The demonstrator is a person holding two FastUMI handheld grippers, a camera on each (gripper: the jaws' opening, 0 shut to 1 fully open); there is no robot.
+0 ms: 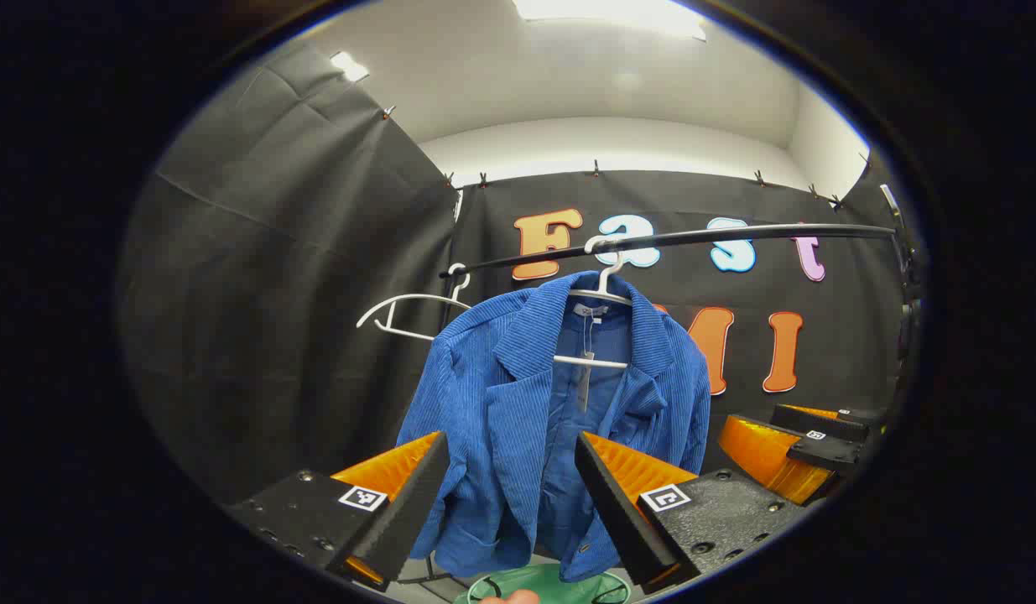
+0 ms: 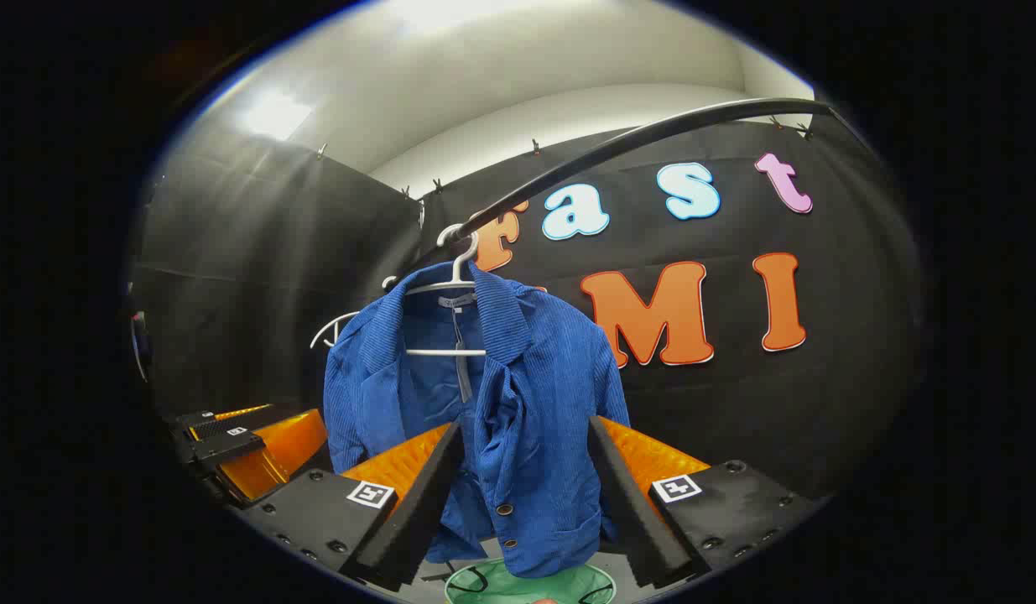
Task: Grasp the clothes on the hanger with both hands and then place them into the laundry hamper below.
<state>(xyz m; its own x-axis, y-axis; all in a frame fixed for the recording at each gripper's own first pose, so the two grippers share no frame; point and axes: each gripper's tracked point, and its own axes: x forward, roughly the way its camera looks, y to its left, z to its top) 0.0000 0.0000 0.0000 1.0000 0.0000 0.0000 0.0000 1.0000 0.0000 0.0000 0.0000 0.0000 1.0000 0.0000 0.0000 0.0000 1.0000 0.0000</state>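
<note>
Blue corduroy jacket (image 1: 551, 419) on white hanger (image 1: 600, 289), hung from rail (image 1: 694, 237), ahead betw. jaws of left gripper (image 1: 511, 495) & right gripper (image 2: 524, 491). Both released, jaws apart. Green hamper (image 2: 530, 585), prob., below jaws.

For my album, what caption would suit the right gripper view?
Open right gripper faces a blue corduroy jacket hanging on a white hanger above a green hamper.
</note>
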